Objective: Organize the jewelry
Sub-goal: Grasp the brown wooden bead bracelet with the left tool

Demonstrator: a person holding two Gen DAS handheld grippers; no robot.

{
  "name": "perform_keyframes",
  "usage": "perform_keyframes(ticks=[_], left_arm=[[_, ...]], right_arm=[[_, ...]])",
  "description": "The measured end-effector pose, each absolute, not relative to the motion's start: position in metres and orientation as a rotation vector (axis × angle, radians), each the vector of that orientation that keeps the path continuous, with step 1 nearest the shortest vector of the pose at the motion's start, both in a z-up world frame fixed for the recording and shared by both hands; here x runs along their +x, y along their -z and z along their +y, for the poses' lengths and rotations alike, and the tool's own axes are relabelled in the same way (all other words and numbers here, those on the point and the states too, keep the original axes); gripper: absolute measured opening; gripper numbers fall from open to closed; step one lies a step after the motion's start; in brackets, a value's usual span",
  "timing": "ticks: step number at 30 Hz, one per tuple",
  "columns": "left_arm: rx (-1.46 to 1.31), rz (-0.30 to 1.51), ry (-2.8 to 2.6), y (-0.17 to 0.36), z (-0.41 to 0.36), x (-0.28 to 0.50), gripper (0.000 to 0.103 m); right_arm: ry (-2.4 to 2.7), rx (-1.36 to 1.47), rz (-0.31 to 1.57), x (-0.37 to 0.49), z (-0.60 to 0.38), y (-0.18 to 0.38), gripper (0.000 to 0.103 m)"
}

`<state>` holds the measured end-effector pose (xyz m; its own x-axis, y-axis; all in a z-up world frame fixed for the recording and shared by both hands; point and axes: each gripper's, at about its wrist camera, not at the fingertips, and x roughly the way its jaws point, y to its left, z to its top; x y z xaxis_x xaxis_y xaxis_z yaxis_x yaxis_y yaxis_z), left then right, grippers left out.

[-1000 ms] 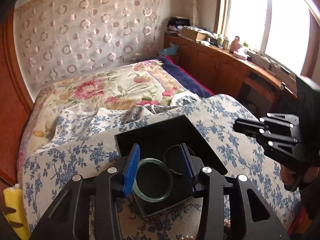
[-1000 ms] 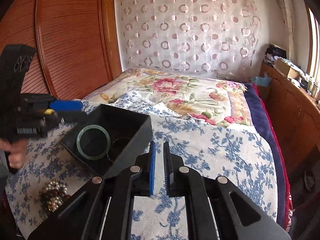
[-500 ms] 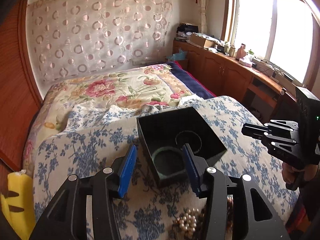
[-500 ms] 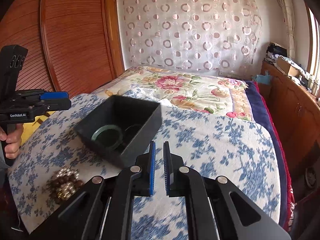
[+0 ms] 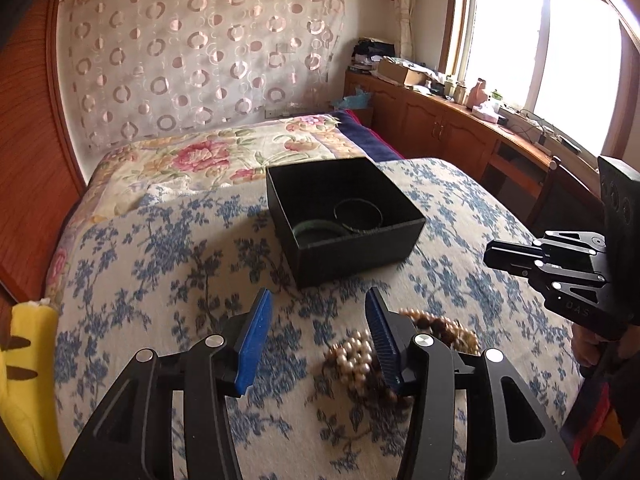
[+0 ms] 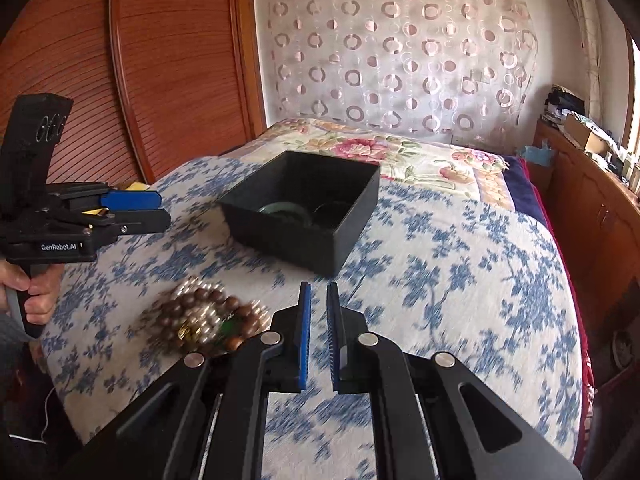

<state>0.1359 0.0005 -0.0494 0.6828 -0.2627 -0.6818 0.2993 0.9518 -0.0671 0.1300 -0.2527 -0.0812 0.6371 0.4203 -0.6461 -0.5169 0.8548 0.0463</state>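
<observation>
Black cardboard forms the open box (image 5: pixel 348 236) that sits on a bed (image 5: pixel 168 248) spread with a blue-and-white floral cover, a pale green bangle (image 5: pixel 318 229) and a thin dark bangle (image 5: pixel 358 216) lying side by side on its floor. Nearer the foot of the bed, well apart from the box, a heap of beaded bracelets (image 6: pixel 204 318), brown wooden beads tangled with pearly ones, rests on the cover. The left hand-held gripper (image 5: pixel 316 320) hangs above the cover with its blue pads moderately apart and nothing between them, the bead heap just beside and partly behind its right finger. The right hand-held gripper (image 6: pixel 317 312) has its pads drawn almost together, leaving only a narrow slit, and grips nothing; the beads lie just to its left. A hand (image 6: pixel 34 294) wraps the left tool's handle at the frame edge. Behind the bed hangs a sheer curtain (image 6: pixel 400 52) patterned with rings, beside a reddish wooden panel (image 6: pixel 160 60).
</observation>
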Motion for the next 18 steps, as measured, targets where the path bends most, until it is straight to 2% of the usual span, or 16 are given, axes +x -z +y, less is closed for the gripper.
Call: perform_keyframes(ticks=[18], left_arm=[[-0.010,0.851,0.384,0.096,-0.013,0.095,0.048]], right_arm=[[-0.562,-0.151,0.777,0.095,-0.242,0.110,0.009]])
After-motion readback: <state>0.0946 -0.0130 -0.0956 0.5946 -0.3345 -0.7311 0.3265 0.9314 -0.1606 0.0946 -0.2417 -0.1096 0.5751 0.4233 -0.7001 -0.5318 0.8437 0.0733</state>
